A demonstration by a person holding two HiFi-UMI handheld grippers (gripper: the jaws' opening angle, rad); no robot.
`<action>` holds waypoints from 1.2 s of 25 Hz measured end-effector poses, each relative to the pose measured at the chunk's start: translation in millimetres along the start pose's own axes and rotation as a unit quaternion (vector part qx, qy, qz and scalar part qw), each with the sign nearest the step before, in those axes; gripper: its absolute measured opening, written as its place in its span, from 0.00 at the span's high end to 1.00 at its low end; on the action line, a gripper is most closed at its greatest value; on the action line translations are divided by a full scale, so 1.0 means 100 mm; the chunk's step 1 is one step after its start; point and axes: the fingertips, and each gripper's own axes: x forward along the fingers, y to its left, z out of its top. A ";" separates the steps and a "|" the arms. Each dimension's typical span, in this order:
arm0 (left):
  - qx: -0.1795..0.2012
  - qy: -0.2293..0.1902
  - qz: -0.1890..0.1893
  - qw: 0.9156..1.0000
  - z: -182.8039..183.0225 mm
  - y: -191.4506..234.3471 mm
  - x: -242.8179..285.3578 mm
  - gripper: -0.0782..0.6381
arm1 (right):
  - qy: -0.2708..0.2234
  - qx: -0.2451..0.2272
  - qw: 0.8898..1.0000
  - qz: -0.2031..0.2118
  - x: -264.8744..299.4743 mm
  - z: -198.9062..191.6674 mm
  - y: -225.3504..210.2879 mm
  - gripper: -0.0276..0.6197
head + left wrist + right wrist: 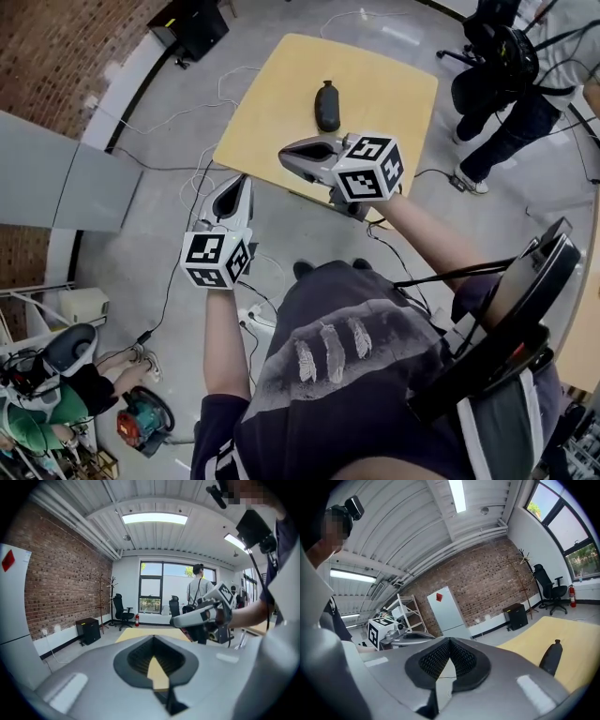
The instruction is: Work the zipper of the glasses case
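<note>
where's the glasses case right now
In the head view the glasses case lies on the yellow table, upper centre, just beyond the right tool, untouched.

Light wooden table (272, 112) stands on the grey floor (159, 234), ahead of both grippers. One item lies on it: a dark glasses case (327, 105), closed, beyond the right gripper (286, 157), not touching it. Loose cables (192, 187) lie on the floor beside the left gripper (246, 180).
</note>
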 end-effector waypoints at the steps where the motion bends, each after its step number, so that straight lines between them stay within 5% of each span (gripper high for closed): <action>1: 0.000 -0.002 0.000 1.000 0.03 -0.09 -0.01 0.89 | -0.004 0.001 1.000 0.004 -0.09 0.00 0.02 0.95; 13: -0.016 0.027 0.046 0.998 -0.12 -1.01 -0.24 0.89 | -0.021 0.046 0.996 0.067 -0.89 -0.28 0.13 0.95; 20: -0.035 0.044 0.090 0.994 -0.21 -0.95 -0.69 0.89 | 0.010 0.058 0.993 0.101 -0.69 -0.38 0.42 0.95; 26: -0.048 0.028 0.122 0.991 -0.39 -0.40 -1.47 0.89 | 0.034 0.059 0.991 0.114 0.01 -0.47 1.04 0.95; 30: -0.040 -0.009 0.135 0.990 -0.44 -0.83 -1.57 0.89 | 0.031 0.028 0.991 0.127 -0.36 -0.67 1.26 0.95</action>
